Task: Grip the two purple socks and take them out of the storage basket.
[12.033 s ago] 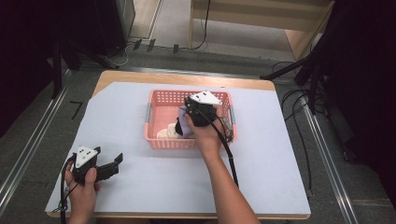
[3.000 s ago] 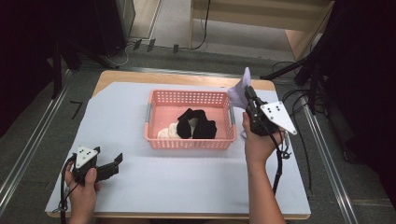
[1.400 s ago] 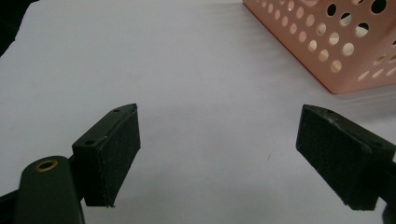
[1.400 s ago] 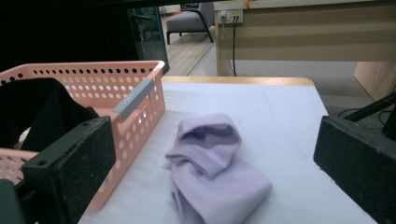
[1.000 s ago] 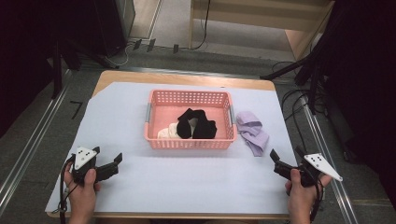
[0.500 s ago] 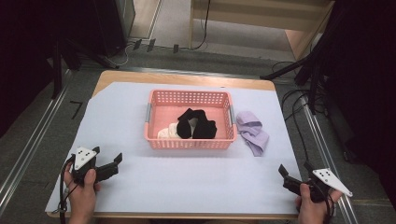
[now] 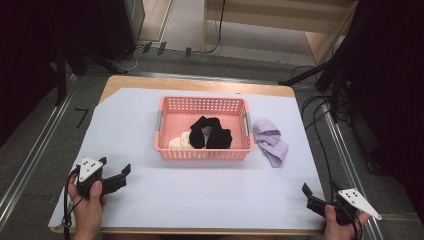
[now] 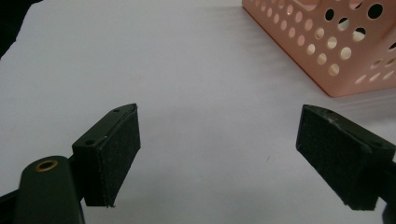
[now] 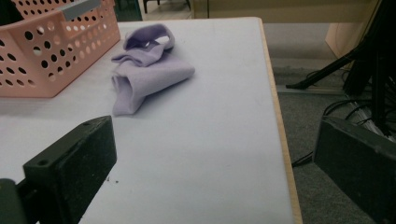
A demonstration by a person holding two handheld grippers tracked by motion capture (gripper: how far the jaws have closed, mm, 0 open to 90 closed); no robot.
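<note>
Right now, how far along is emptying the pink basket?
Done: one lilac cloth lies on the white table cover, right of the pink perforated plastic basket. In hand: nothing; left gripper and right gripper open. Left: black and cream cloths inside.

it is looking like a lab. cables (image 7: 320, 107) are trailing over grey carpet (image 7: 30, 145) beside rails (image 7: 35, 155).

In the pink basket (image 7: 165, 127), the black cloth (image 7: 210, 132) covers part of the white cloth (image 7: 177, 142); the basket is cut off at 1 o'clock in the left gripper view.
</note>
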